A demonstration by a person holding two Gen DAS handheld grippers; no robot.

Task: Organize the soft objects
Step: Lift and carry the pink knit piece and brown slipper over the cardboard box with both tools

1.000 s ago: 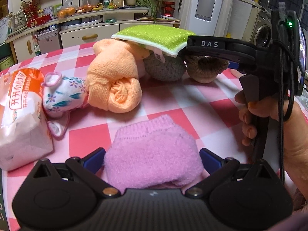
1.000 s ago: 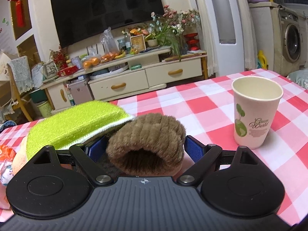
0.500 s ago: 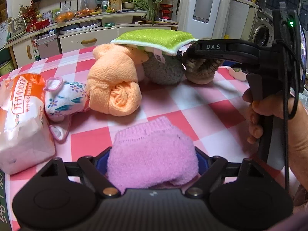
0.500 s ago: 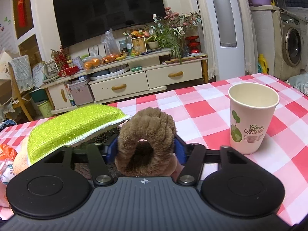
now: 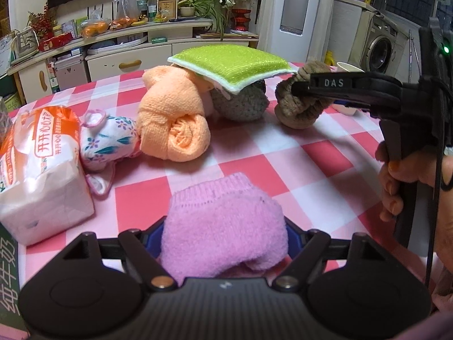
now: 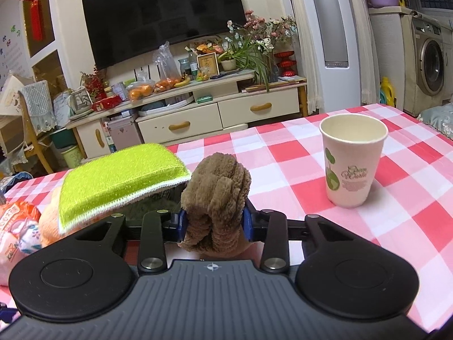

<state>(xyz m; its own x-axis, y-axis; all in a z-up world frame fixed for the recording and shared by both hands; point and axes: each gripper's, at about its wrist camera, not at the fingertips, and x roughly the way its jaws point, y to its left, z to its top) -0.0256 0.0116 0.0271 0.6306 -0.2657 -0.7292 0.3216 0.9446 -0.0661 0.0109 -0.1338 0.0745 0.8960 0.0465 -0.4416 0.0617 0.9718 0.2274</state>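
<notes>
My left gripper (image 5: 223,232) is shut on a pink knitted sock bundle (image 5: 223,235) low over the red-checked table (image 5: 269,147). My right gripper (image 6: 215,222) is shut on a brown fuzzy bundle (image 6: 218,189), squeezing it narrow; it also shows in the left wrist view (image 5: 297,104), held just off the cloth. Beside it lie a green sponge cloth (image 5: 232,63) atop a grey knitted ball (image 5: 240,103), an orange rolled towel (image 5: 172,121) and a floral fabric piece (image 5: 107,141).
A tissue pack (image 5: 39,170) lies at the left edge. A paper cup (image 6: 351,158) stands to the right of the brown bundle. A TV cabinet (image 6: 198,119) stands beyond the table's far edge.
Both grippers closed from open onto their bundles. The right one squeezed the brown bundle and lifted it slightly; the left one clamped the pink sock bundle.
</notes>
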